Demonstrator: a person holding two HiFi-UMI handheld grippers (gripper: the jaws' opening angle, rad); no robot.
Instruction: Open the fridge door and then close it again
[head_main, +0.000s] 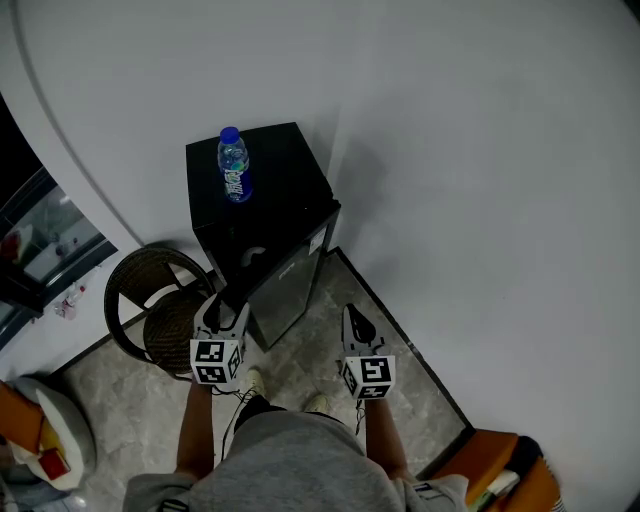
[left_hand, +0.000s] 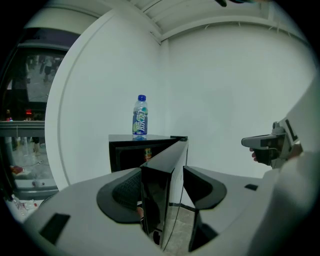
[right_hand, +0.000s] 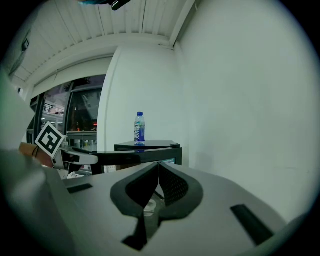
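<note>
Where two white walls (head_main: 480, 150) meet in a corner, a small black fridge (head_main: 268, 190) is seen standing on a pale tiled floor (head_main: 335, 345). Its fridge door (head_main: 292, 285) is swung partly open, so that the dark interior is exposed in the left gripper view. A round wicker chair (head_main: 150, 300) is set just beside the fridge, at the left of the head view. The free edge of the door is clamped between the jaws of the left gripper (head_main: 224, 302), one pad being laid on each face of it. The right gripper (head_main: 353, 318) is held apart from the door, off to its right, with its jaws pressed together on nothing. A clear water bottle (head_main: 233, 166) with a blue cap is stood upright on the fridge top.
</note>
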